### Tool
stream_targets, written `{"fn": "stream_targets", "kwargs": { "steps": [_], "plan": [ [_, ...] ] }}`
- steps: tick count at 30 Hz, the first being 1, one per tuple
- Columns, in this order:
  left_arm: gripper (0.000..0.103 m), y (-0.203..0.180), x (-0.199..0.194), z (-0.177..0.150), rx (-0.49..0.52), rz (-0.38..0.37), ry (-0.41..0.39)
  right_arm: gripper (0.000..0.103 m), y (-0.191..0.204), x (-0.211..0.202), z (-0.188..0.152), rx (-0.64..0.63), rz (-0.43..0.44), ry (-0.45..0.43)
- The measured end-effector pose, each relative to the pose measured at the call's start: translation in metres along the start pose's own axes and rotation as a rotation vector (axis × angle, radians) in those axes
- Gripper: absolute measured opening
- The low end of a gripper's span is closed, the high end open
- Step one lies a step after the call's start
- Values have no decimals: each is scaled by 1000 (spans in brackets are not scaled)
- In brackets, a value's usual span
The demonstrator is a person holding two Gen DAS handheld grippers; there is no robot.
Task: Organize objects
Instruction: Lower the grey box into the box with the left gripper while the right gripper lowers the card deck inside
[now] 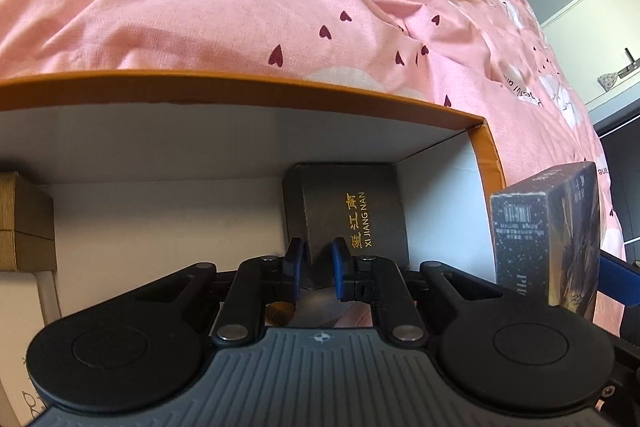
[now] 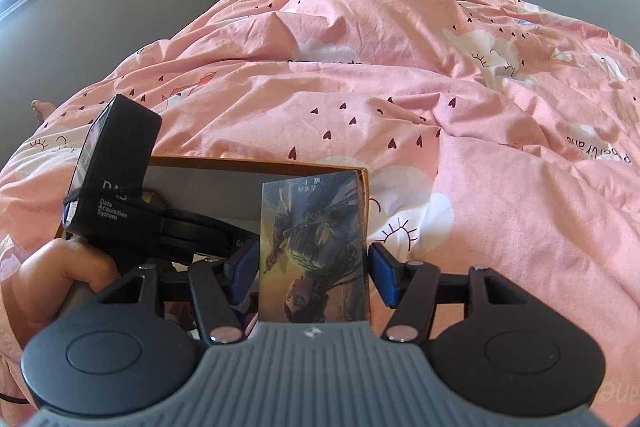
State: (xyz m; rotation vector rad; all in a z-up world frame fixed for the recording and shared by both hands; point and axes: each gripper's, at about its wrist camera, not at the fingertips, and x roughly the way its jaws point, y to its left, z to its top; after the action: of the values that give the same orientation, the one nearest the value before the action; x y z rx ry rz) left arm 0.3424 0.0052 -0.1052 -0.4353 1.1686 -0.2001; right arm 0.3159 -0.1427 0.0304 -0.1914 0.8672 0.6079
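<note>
Rumpled pink bedding under an orange-rimmed box, left tool clamped on the dark case inside, right tool half-spread around an illustrated box at three o'clock (soft footing, likely tipping).

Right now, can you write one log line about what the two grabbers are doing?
left gripper: shut on dark box inside orange tray | right gripper: holding picture box

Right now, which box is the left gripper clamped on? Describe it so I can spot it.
On the pink bedspread lies an open orange-rimmed box. Inside, near its right wall, stands the dark grey box, held by the left gripper. Only it bears gold lettering, XI JIANG NAN.
</note>
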Motion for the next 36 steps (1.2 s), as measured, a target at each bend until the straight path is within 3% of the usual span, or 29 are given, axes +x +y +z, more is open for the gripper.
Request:
{"fn": "stream_targets", "kwargs": {
  "steps": [3, 8, 17, 24, 29, 36],
  "plan": [
    [16, 2, -9, 0, 8, -11, -16, 61, 2, 1, 2, -40, 5, -1],
    [16, 0, -39, -2, 95, 84, -74, 61, 10, 9, 9, -156, 12, 12],
    [17, 0, -78, -12, 195, 162, -114, 61, 44, 37, 15, -519, 33, 108],
    [18, 8, -87, -27, 194, 160, -137, 61, 70, 65, 12, -886, 47, 137],
    [22, 15, -86, -35, 166, 158, -148, 61, 77, 84, 0, -1108, 12, 185],
    [22, 16, -84, -48, 124, 148, -152, 61, 79, 103, -18, -1296, -65, 216]
  ]
}}
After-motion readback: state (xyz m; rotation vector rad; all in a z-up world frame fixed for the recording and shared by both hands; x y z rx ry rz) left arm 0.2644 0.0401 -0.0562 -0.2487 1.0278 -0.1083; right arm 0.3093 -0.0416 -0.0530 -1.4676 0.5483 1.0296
